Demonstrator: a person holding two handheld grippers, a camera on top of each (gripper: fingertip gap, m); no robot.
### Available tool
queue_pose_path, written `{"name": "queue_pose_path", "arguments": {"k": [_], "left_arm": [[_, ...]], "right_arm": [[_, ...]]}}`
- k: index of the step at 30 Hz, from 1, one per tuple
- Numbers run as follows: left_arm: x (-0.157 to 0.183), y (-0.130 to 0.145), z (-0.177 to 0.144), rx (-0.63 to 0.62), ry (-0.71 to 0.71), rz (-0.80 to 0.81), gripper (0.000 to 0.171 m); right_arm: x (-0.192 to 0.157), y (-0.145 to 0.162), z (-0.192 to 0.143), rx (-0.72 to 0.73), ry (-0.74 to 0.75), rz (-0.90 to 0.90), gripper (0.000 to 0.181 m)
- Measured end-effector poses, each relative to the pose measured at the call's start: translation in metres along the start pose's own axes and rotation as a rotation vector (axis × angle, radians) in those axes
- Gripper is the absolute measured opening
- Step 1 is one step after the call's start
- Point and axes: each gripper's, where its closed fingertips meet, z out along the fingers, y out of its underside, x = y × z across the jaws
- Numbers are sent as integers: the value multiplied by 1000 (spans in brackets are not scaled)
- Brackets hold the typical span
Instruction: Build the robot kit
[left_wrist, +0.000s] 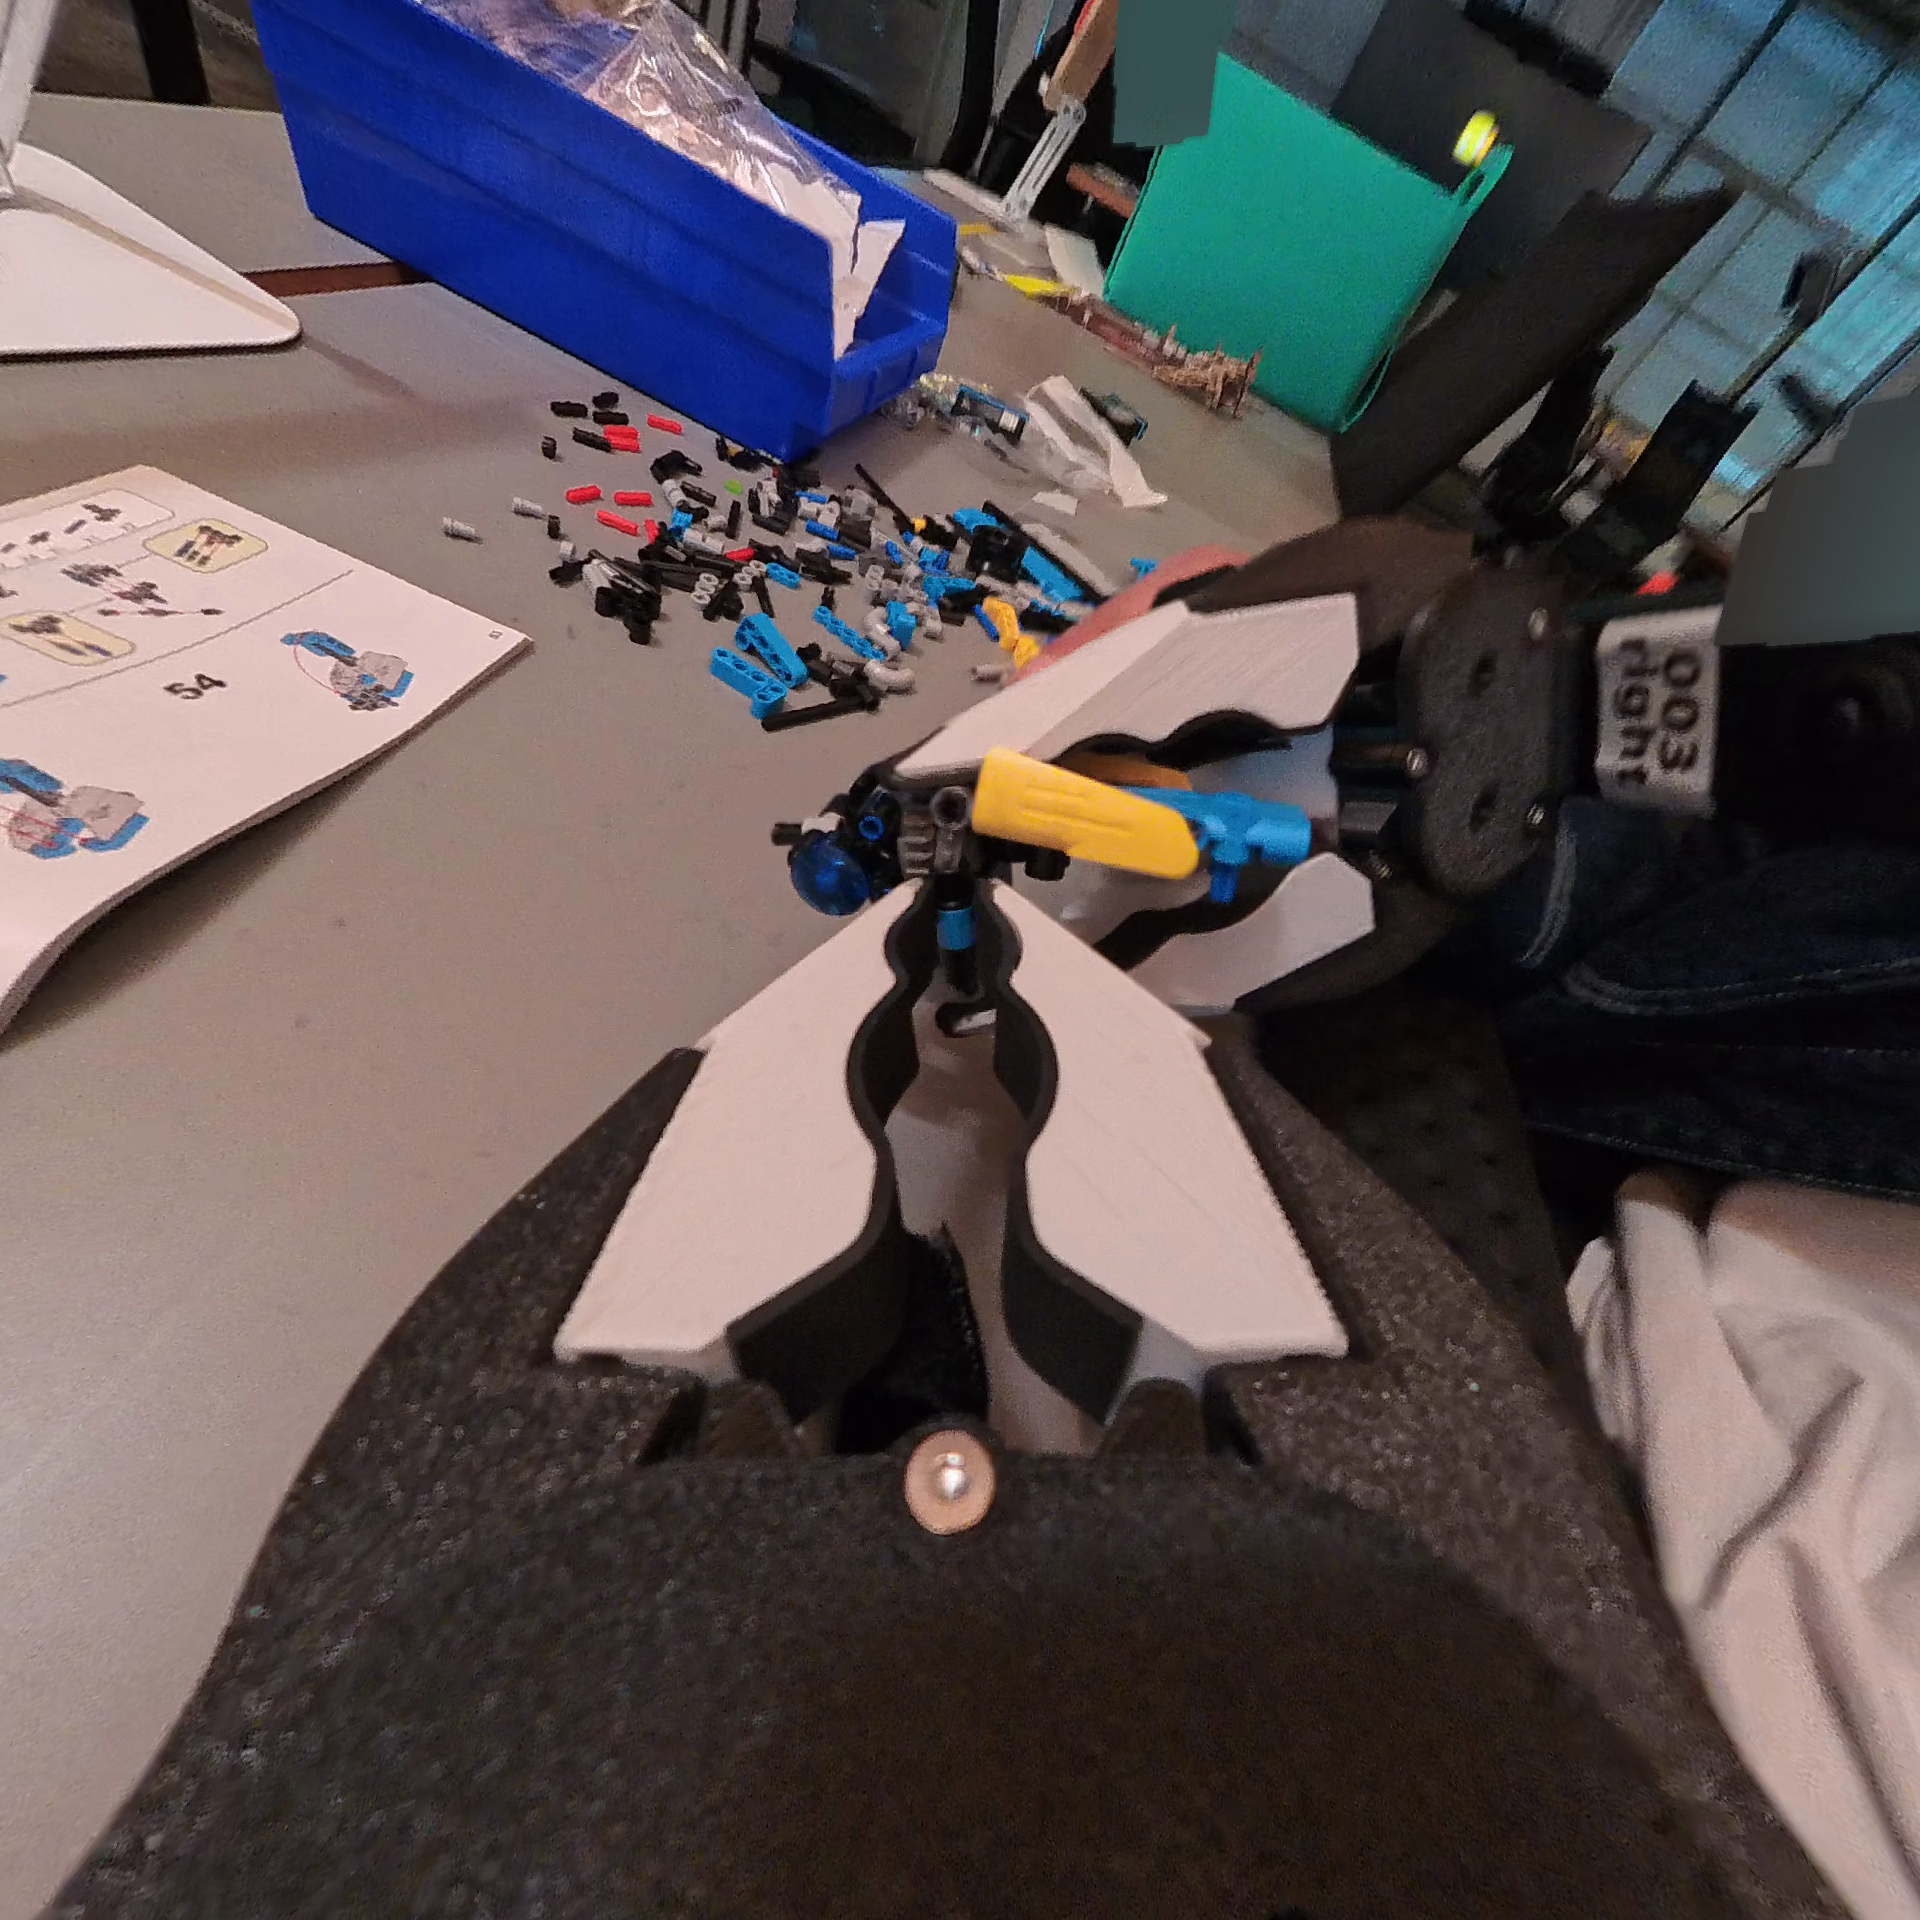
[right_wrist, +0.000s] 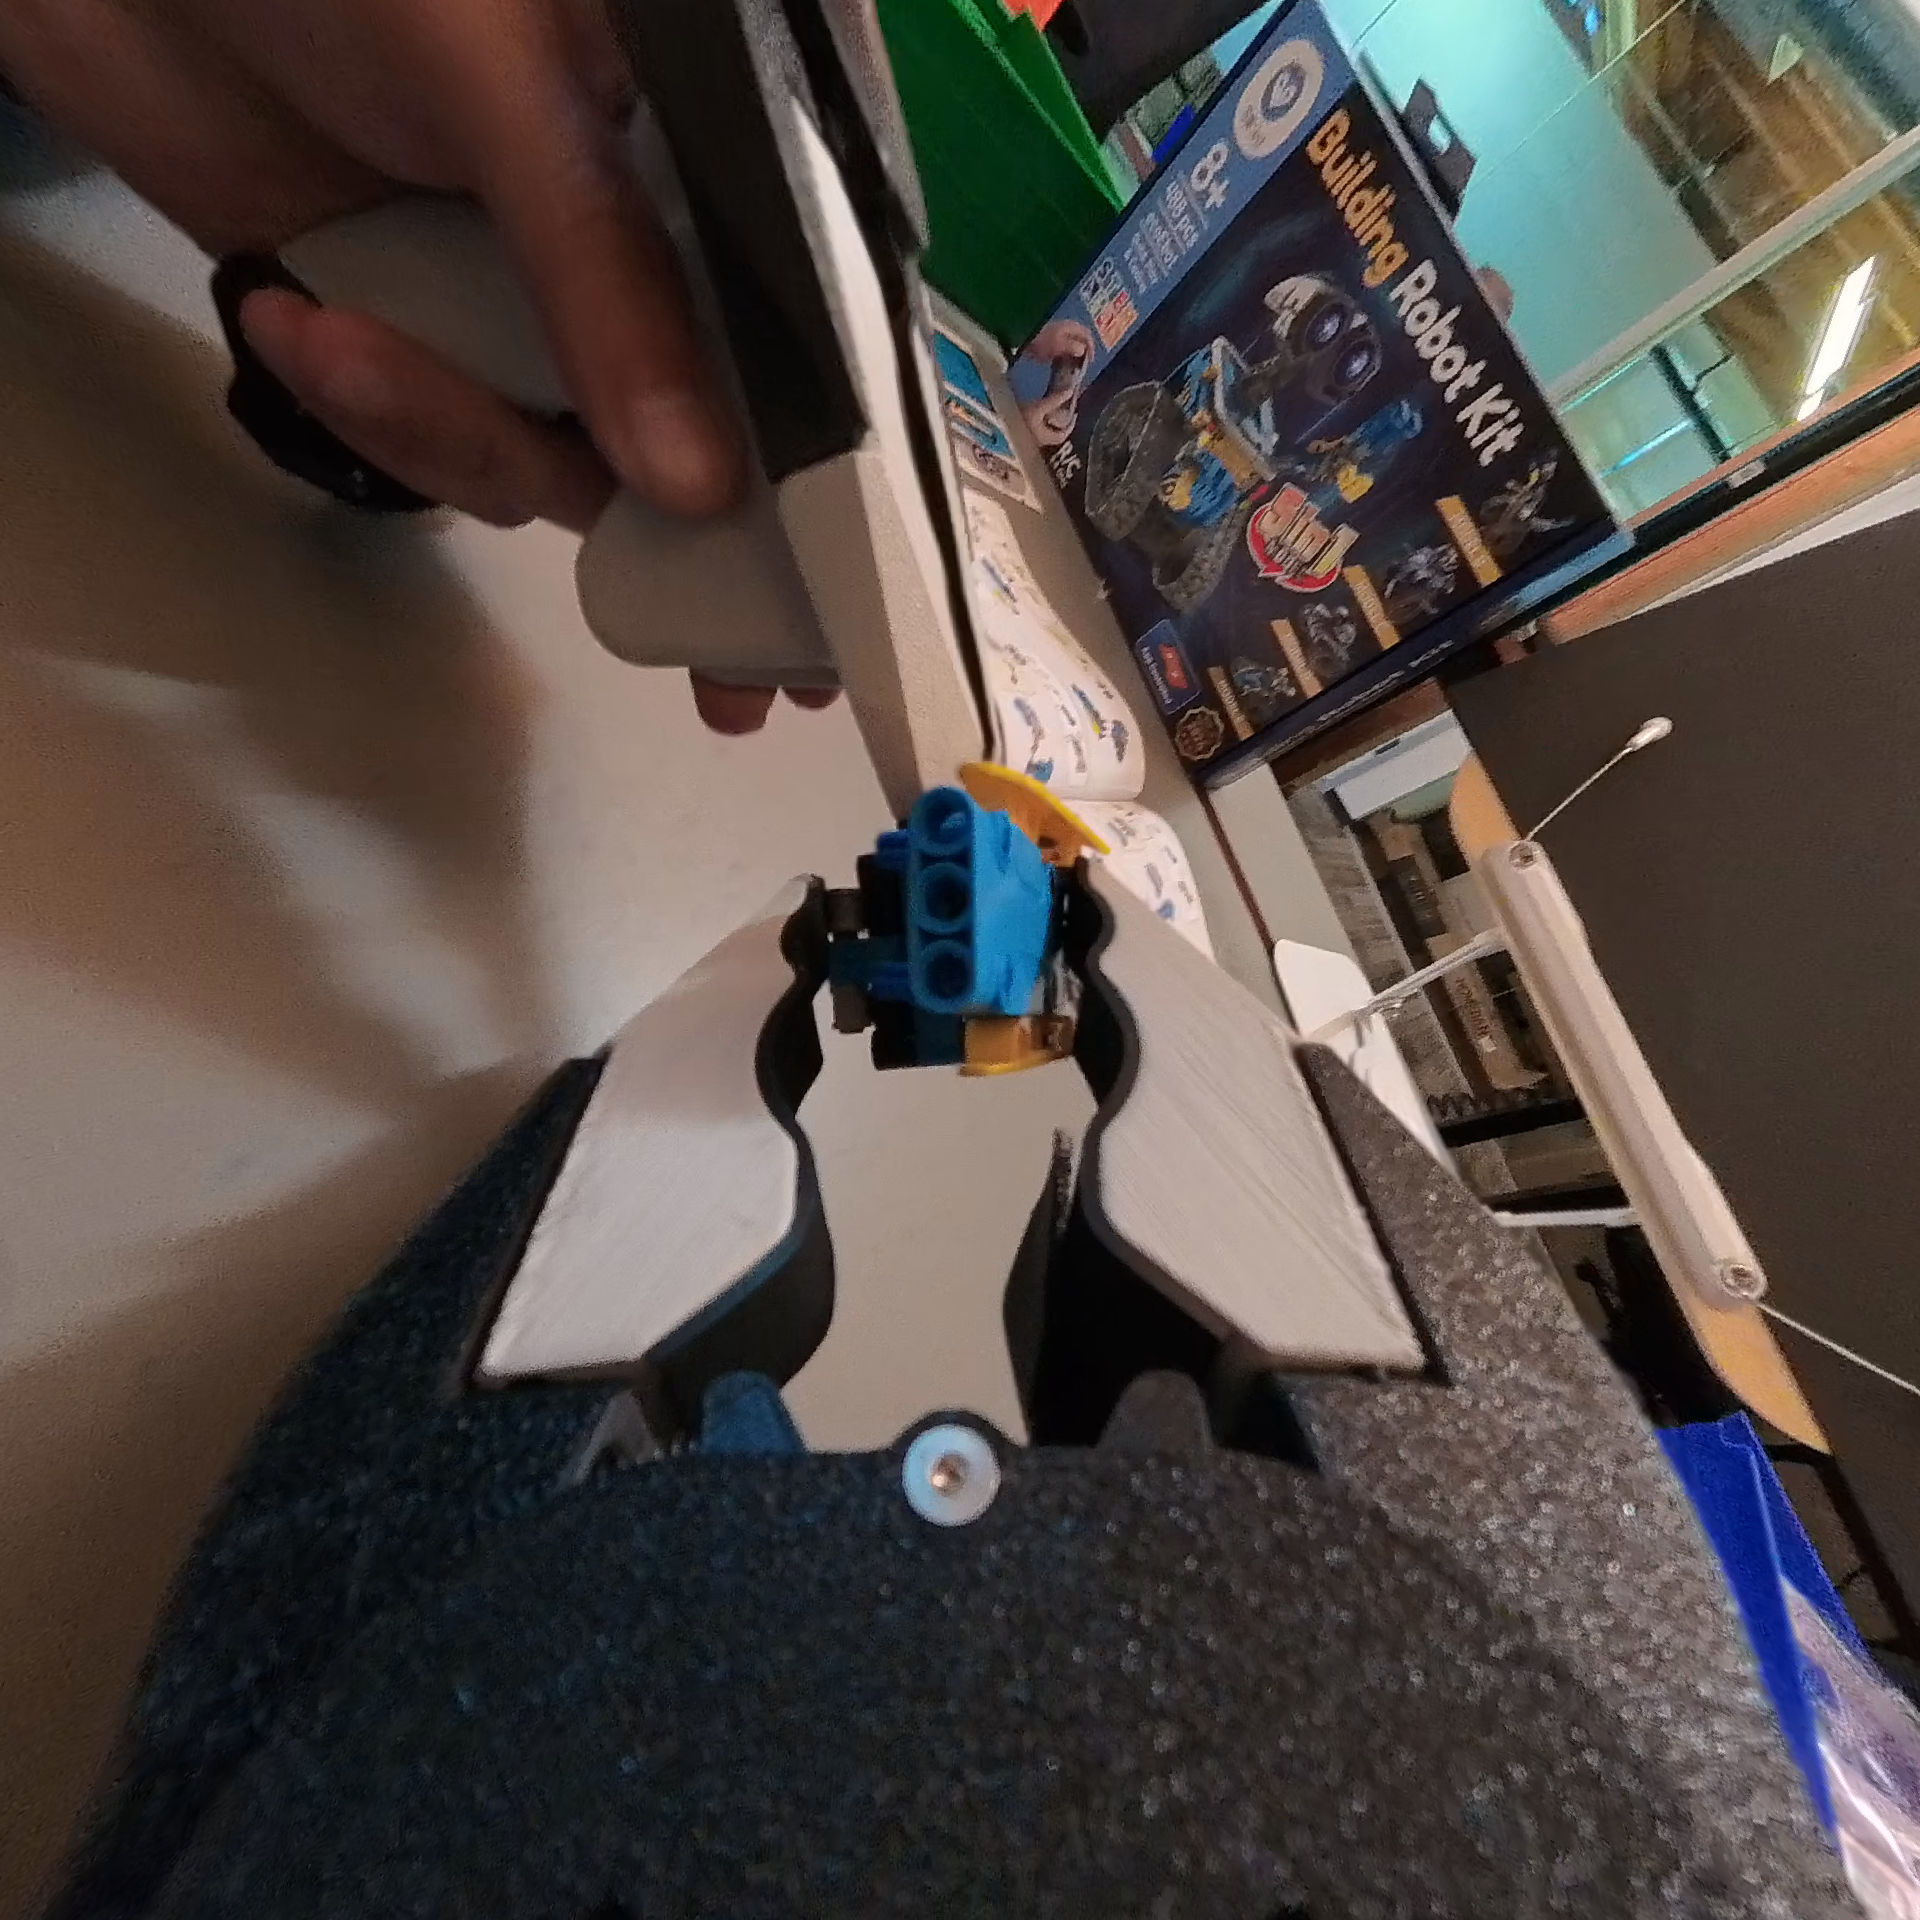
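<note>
You are holding the small brick assembly (left_wrist: 1049, 831) at the centre of the frame, above the worktop (left_wrist: 520, 935). Your right gripper (left_wrist: 1039, 821) is clamping its blue-and-yellow body; your left gripper (left_wrist: 951, 914), jaws narrowed, is pinching the black-and-blue pin beneath. Loose bricks (left_wrist: 810, 582) are lying unused before the blue bin (left_wrist: 582, 208), upper centre. The manual (left_wrist: 208, 665) is crowding the left edge; bare worktop between is leaving room.

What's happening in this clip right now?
A person holds two handheld grippers above a grey table. Both clamp one small blue, black and yellow brick assembly: the left gripper pinches its black-and-blue stem, the right gripper its body. Loose small plastic parts lie beside an open instruction booklet and a blue plastic bin.
</note>
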Motion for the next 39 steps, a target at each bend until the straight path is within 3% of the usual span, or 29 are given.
{"name": "queue_pose_path", "arguments": {"k": [4, 18, 24, 29, 31, 34, 38, 39], "left_arm": [[1, 8, 3, -51, -4, 42, 6], [-13, 17, 3, -97, -35, -70, 6], [-8, 19, 5, -123, -45, -4, 6], [-10, 17, 3, -104, -27, -49, 6], [-13, 12, -1, -90, -67, 27, 6], [-29, 1, -15, -88, -238, 277, 6], [-34, -10, -24, -76, -413, 587, 6], [-37, -8, -24, -100, -464, 675, 6]], "right_arm": [[-6, 6, 0, -12, -38, 4, 49], [-21, 12, 10, -63, -115, 117, 69], [-11, 8, 9, -44, -70, 97, 41], [-10, 9, 10, -39, -40, 66, 44], [-7, 6, 7, -13, -59, 155, 49], [9, -6, -7, 94, -108, 382, 59], [35, -17, -16, 234, -237, 841, 60], [35, -12, -11, 220, -285, 969, 70]]}}
